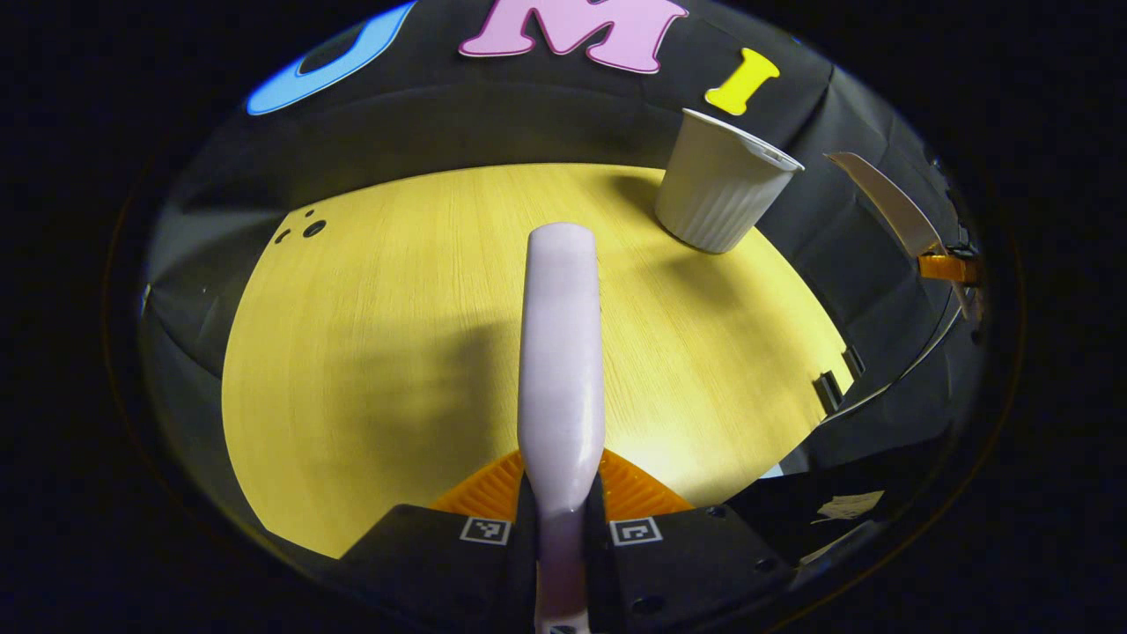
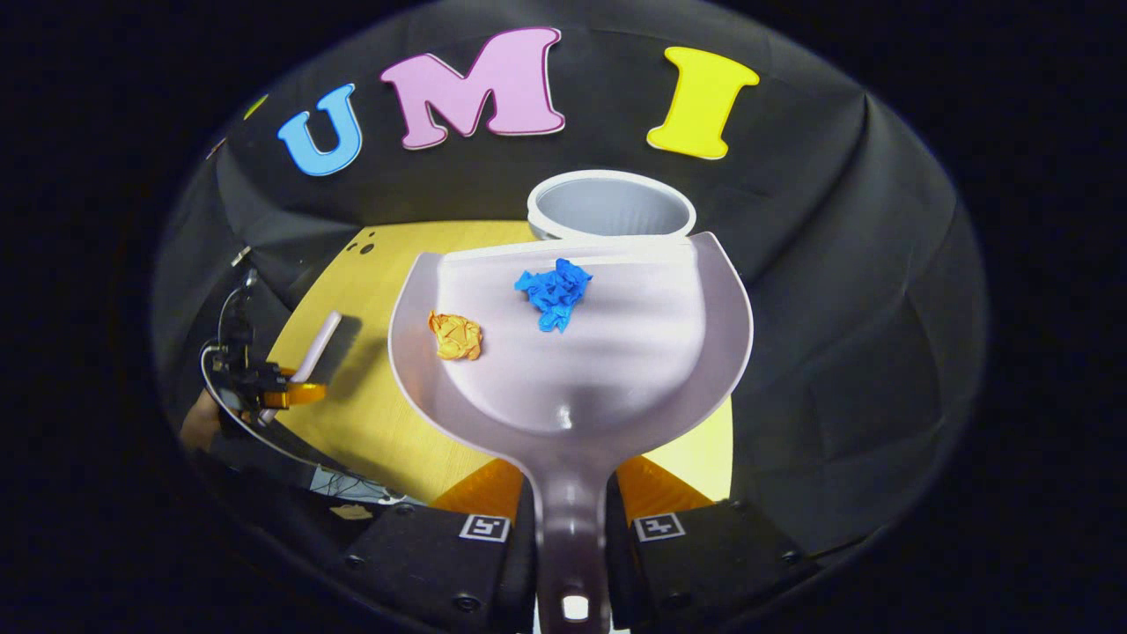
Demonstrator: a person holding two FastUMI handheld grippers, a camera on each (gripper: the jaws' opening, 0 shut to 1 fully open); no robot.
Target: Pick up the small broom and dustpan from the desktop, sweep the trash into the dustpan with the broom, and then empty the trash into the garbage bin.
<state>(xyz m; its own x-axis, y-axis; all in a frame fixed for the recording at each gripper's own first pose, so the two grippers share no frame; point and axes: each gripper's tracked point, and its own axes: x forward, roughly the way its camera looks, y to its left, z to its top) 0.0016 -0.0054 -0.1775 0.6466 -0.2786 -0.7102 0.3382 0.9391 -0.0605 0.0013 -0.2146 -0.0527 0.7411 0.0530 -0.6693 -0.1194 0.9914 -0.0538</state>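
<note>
While the left gripper pinches the pale lilac plastic broom by its handle between both fingers, that broom points forward above the yellow wood-grain desktop. Farther off on that desktop, toward the right, stands the white ribbed plastic garbage bin, with the dustpan's edge beyond it against the black cloth wall.

In the right gripper view, the right gripper is clamped on the handle of the pale lilac plastic dustpan, both fingers pressing it. Inside the pan lie a crumpled orange paper ball at the left and a crumpled blue paper ball nearer the front lip. Just past that lip sits the bin's open mouth. The broom hovers over the desktop at the far left.
</note>
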